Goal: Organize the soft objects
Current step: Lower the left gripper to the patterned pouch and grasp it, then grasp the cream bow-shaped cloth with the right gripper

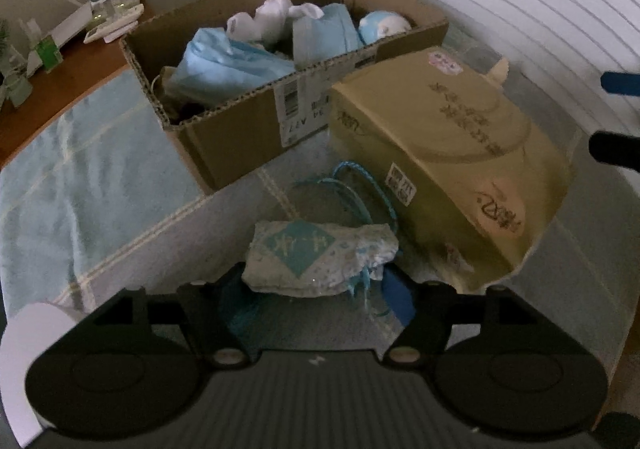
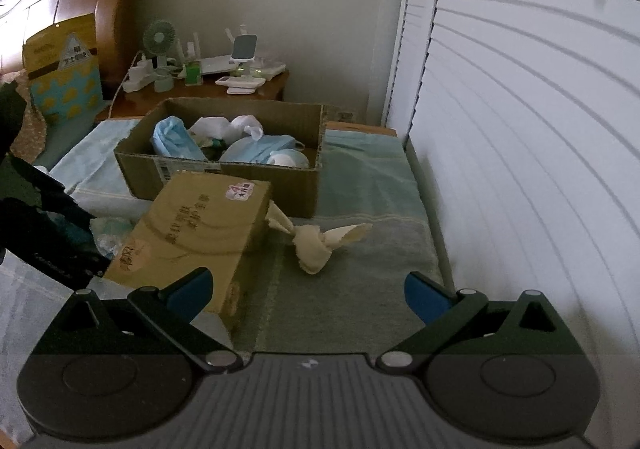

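Soft pouch (image 1: 320, 257), pale with a blue diamond print and blue cords, sits between the blue pads (image 1: 394, 299) of the left gripper (image 1: 316, 289). The pads stand beside it rather than pressing; whether either one touches the cloth cannot be told, so the jaws read as released around it. The pouch lies on the bed cover (image 1: 80, 177), its cords (image 1: 360, 185) looping up toward the near corner of a tan pack (image 1: 448, 153), which lies just beside it on the right. Behind both stands an open carton (image 1: 240, 129), its near wall close to the pack's far end, filled with blue and white soft things (image 1: 248, 53). To the left of the pouch the cover runs bare out to the bed's edge, where a wooden nightstand (image 1: 60, 81) begins.

The right gripper (image 2: 308, 289) hangs with its jaws spread wide and nothing between them. Its left pad (image 2: 192, 289) is over the near corner of the pack (image 2: 200, 233); its right pad (image 2: 424, 297) is over bare cover. Ahead of it a cream knotted cloth (image 2: 316, 245) lies alone on the cover, just beside the pack's right side and short of the carton (image 2: 224, 169). Right of the cloth a strip of cover stays open up to the bed's edge, with the white louvred doors (image 2: 520, 129) close along it. The left gripper's dark body (image 2: 52, 233) shows at the far left.
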The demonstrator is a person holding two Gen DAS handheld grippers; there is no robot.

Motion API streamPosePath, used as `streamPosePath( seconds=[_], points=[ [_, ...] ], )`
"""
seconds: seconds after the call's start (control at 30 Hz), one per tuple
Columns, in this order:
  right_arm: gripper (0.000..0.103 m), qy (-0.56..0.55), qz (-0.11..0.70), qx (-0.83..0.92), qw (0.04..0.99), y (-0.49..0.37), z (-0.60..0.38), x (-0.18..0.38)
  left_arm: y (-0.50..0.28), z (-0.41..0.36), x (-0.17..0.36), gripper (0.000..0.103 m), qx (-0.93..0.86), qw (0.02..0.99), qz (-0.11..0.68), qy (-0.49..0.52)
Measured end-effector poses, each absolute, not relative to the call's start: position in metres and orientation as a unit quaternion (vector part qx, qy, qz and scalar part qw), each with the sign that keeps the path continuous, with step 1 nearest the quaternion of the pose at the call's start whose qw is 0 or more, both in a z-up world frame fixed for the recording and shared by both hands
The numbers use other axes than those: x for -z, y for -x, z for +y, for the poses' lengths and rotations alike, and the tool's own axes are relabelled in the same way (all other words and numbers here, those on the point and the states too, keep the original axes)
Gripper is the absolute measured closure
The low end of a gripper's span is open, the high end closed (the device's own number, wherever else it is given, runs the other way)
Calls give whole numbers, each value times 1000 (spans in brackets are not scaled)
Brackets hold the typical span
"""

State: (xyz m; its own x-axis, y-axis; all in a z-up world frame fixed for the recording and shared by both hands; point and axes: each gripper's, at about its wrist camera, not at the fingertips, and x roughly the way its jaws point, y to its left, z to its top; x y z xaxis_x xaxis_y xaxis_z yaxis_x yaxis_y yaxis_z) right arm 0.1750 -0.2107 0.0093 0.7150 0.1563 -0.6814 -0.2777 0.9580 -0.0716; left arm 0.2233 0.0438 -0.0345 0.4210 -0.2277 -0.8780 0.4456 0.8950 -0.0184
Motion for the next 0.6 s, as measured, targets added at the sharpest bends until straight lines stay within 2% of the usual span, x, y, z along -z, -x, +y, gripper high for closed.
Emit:
streamPosePath(
  seconds=[0.03,0.1,0.43,0.6],
  points=[
    [0,85,358,-116,923,-176,-211,-9,-222,44,34,42,198,839,495,-107],
    [0,83,356,-113,924,-178,-212,-7,-218,42,33,48,194,844,489,-105],
    [3,77,351,-78,930,-202,-224,5,-191,41,33,48,148,870,462,-88],
    [20,87,355,-84,927,-213,-224,14,-182,45,31,48,134,877,458,-60]
  ],
)
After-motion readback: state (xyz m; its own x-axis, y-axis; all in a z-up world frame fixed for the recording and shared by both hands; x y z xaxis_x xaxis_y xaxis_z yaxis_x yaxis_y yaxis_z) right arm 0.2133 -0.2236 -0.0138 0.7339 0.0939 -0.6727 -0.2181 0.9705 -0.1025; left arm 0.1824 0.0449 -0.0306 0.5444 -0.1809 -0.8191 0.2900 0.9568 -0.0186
